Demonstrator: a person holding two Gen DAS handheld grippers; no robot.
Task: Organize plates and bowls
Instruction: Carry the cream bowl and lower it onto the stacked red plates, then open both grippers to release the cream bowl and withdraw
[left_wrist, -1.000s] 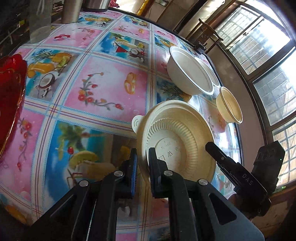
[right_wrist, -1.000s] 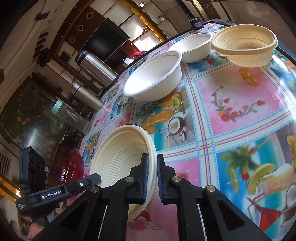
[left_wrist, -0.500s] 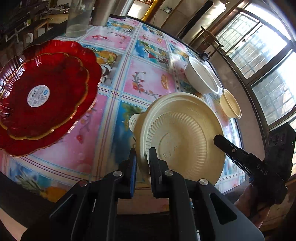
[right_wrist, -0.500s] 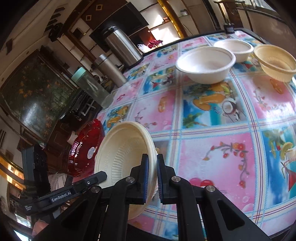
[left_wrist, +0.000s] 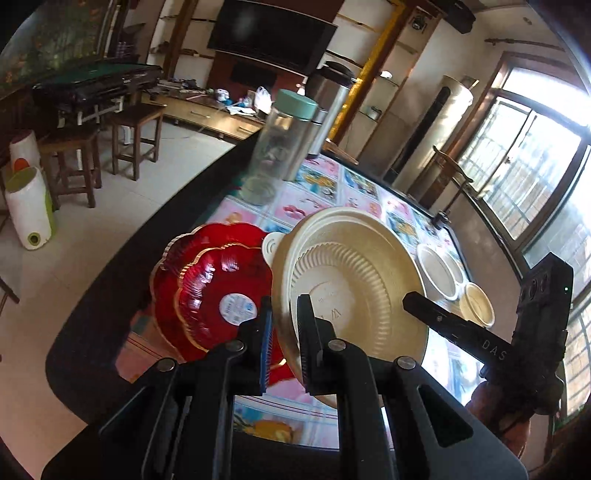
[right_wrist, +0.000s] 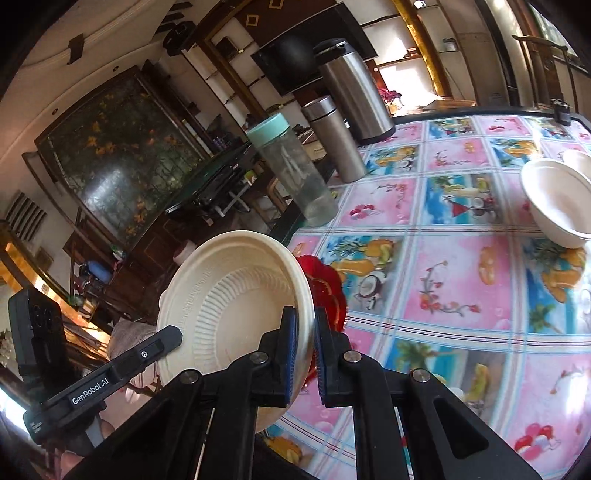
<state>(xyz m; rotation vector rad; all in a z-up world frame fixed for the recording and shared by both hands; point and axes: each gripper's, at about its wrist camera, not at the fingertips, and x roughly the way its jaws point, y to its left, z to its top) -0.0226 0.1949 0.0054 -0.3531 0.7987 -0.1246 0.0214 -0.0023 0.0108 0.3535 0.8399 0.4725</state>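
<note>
Since a second ago the cream plate (left_wrist: 354, 291) has been carried up off the bench (right_wrist: 454, 295) and swung toward the red plates (left_wrist: 210, 291), which now sit centre-left in the left view. Both tools clamp its rim: the left tool (left_wrist: 284, 332) at lower centre there, the right tool (right_wrist: 303, 347) at lower centre in its own view. To set it down well, I'd level it over the red stack, lower both sides together, then release.

A broad stretch of bare worktop (right_wrist: 461, 280) lay open across the centre and lower right of the right wrist frame. Obstacles ringed it: the clear bottle (right_wrist: 291, 170) and steel flasks (right_wrist: 354, 92) at upper centre, white bowls (right_wrist: 557, 201) at right edge, red plates (left_wrist: 210, 291) at the left wrist frame's centre left.
</note>
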